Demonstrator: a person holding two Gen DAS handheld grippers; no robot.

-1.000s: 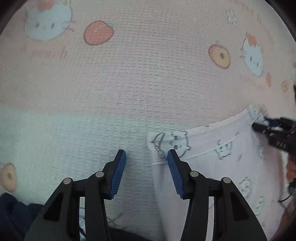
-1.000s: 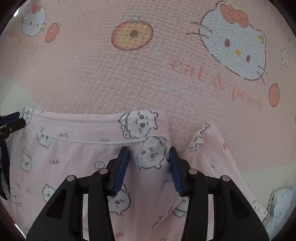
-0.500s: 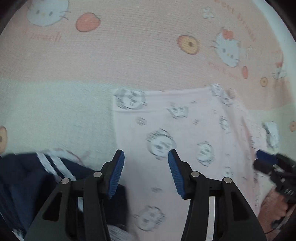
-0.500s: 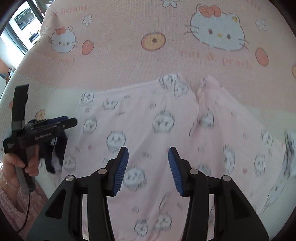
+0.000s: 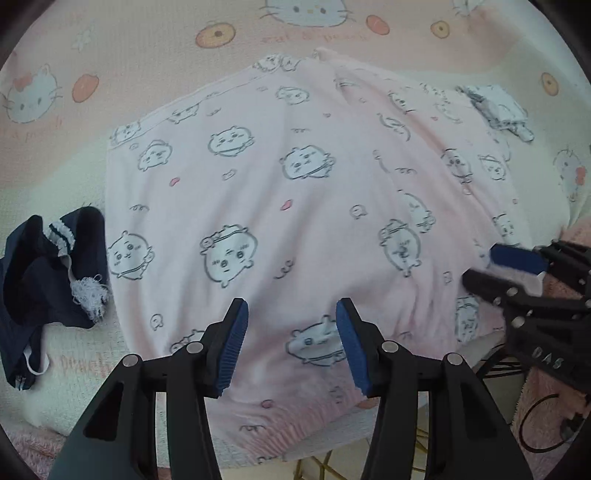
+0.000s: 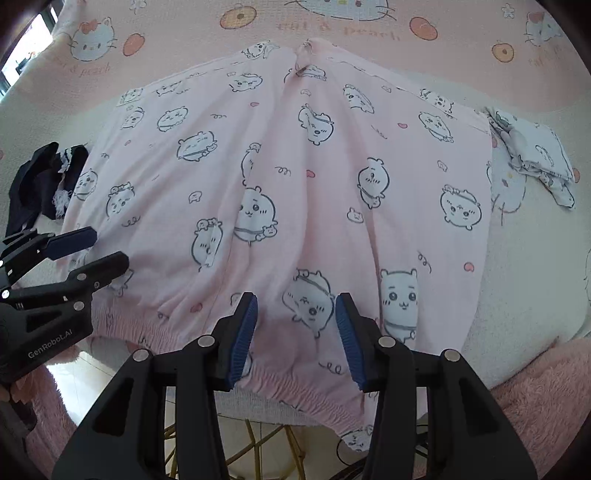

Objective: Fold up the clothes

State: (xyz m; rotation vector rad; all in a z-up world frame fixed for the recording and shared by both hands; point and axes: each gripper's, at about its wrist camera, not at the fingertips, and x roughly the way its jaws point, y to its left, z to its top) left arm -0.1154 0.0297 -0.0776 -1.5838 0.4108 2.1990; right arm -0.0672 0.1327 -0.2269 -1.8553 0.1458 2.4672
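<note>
A pair of pink pyjama trousers with cartoon animal prints [image 5: 295, 192] lies spread flat on the bed, waistband at the near edge [image 6: 295, 373], legs pointing away. My left gripper [image 5: 291, 343] is open and empty above the waistband on the left. My right gripper [image 6: 295, 332] is open and empty above the waistband on the right. Each gripper shows in the other's view: the right gripper [image 5: 509, 273] and the left gripper [image 6: 85, 254], both open beside the trousers.
A dark navy garment with white trim [image 5: 48, 269] lies left of the trousers. A folded white printed cloth [image 6: 535, 155] lies at the right. The bed cover has cat and peach prints [image 6: 332, 22]. The floor and a gold frame [image 6: 258, 443] show below the bed edge.
Both grippers have pulled back from the far leg ends toward the near waistband and risen. The trousers now lie spread flat. Both stayed open.
</note>
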